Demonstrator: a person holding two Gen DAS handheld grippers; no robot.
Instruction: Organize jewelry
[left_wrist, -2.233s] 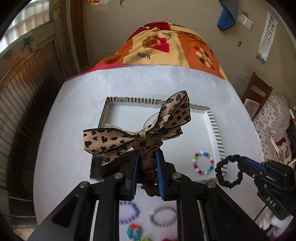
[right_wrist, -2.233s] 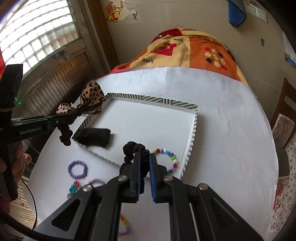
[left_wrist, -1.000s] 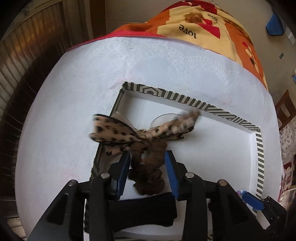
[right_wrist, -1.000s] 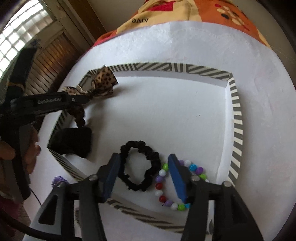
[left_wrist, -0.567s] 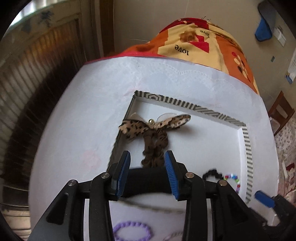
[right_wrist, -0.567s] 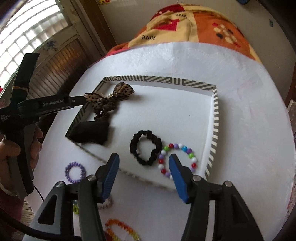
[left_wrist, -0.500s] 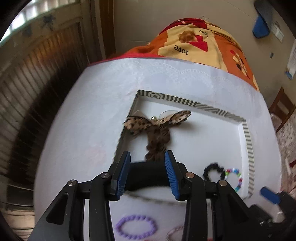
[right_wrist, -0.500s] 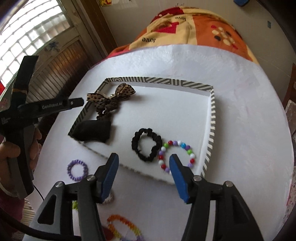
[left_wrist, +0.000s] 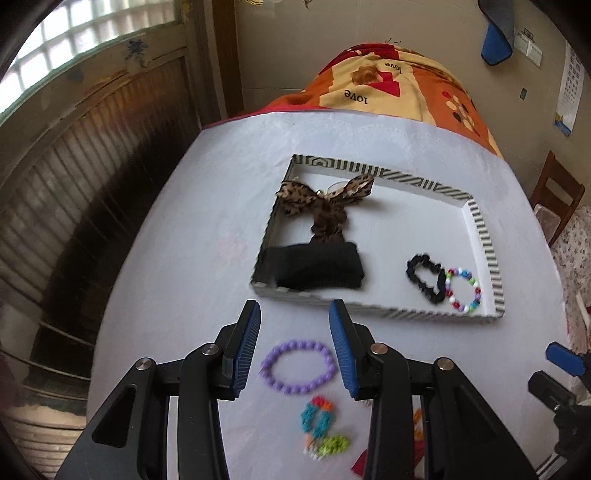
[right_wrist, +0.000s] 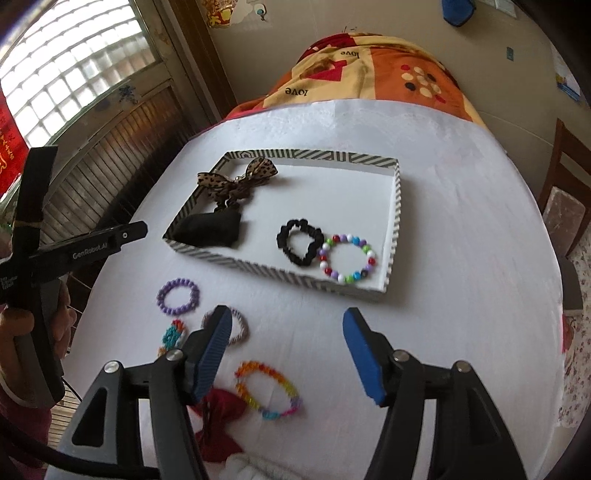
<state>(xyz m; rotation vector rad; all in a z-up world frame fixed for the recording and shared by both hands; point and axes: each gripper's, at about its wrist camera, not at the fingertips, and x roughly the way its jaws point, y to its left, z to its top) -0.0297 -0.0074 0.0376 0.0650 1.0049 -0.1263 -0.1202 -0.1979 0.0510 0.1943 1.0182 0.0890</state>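
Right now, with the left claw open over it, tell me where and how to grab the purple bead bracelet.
Pinch one side of the purple bead bracelet, coming straight down from above. It lies flat on the white table as an open ring, so one finger can drop inside the loop and the other outside. The left claw already hangs above it, jaws open.

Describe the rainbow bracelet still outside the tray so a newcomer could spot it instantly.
Start at the striped-rim tray on the white table, then drop toward the near edge, between the right gripper fingers. The rainbow bracelet lies beside a dark red bow; unlike the plain purple bracelet, its spiky beads run through many colours.
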